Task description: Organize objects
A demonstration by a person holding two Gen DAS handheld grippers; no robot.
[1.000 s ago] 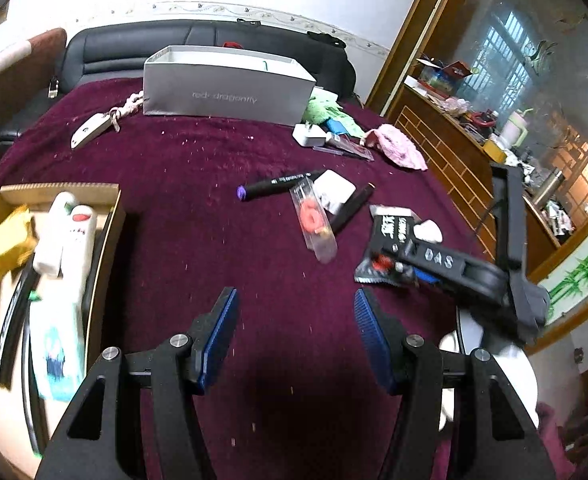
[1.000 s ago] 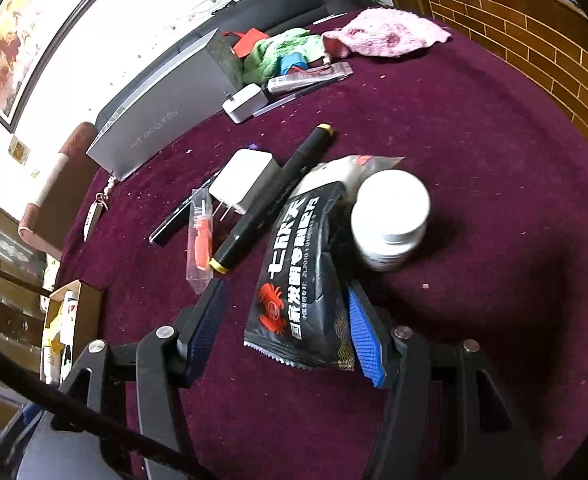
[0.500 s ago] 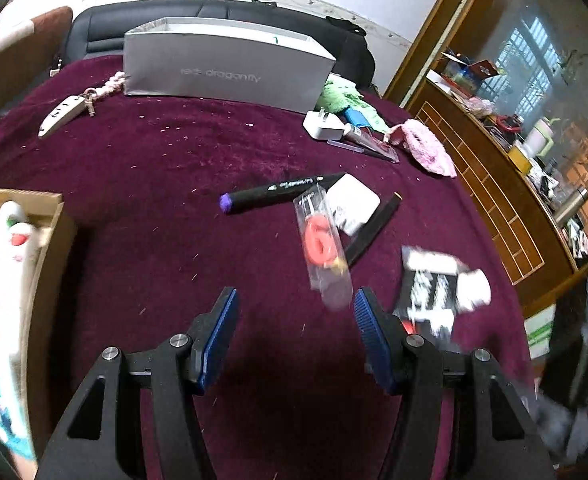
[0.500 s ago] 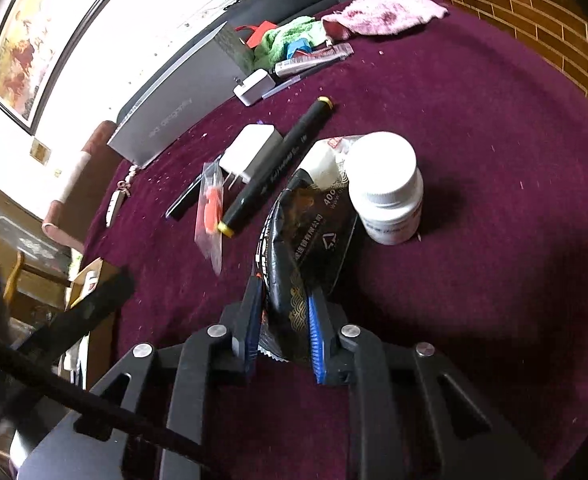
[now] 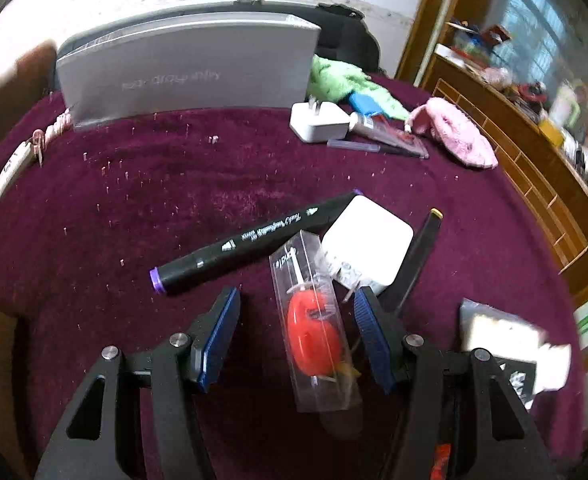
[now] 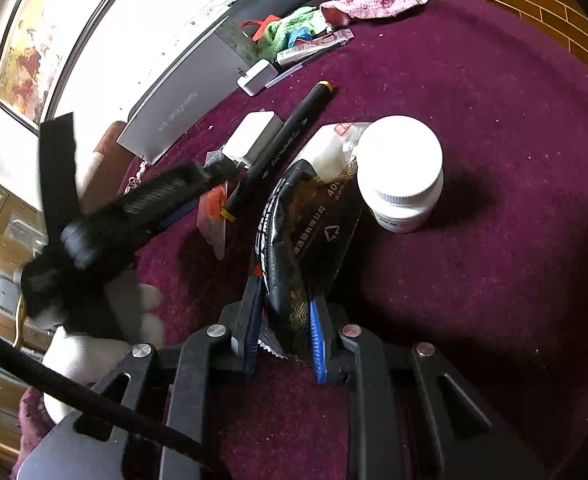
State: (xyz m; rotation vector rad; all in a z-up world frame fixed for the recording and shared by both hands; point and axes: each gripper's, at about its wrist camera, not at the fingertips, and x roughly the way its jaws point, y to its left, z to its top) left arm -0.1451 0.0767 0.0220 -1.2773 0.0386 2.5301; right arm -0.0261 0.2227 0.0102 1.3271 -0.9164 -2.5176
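Objects lie scattered over a maroon tablecloth [image 5: 134,200]. Pinched between the nearly closed jaws of the right gripper [image 6: 286,344] is a black snack packet [image 6: 298,240] printed with white Chinese characters, a gold wave pattern and the digits "40"; the rest of its print is too small to read. Its far end lies on the cloth just beside a white lidded bottle [image 6: 402,176]. The jaws of the left gripper [image 5: 296,340] have just been closing a little; they stand apart on either side of a clear plastic case [image 5: 314,328] holding something red, with neither blue pad touching it. Part of a word shows on the case's end, but I cannot read it whole. Beyond it lies a black marker with a purple cap [image 5: 250,240] bearing white script that is too blurred to make out, touching a white charger block [image 5: 370,240], and a second black marker with a yellow end [image 6: 286,148] lies along the charger's other side. At the far edge stands a grey box [image 5: 190,72] lettered "red dragonfly". Near it sit a small white plug adapter [image 5: 318,122], a green cloth [image 5: 342,80], a pink cloth [image 5: 454,136] and a tube [image 5: 378,128] whose label I cannot read. In the right wrist view a white-gloved hand [image 6: 106,320] holds the left gripper.
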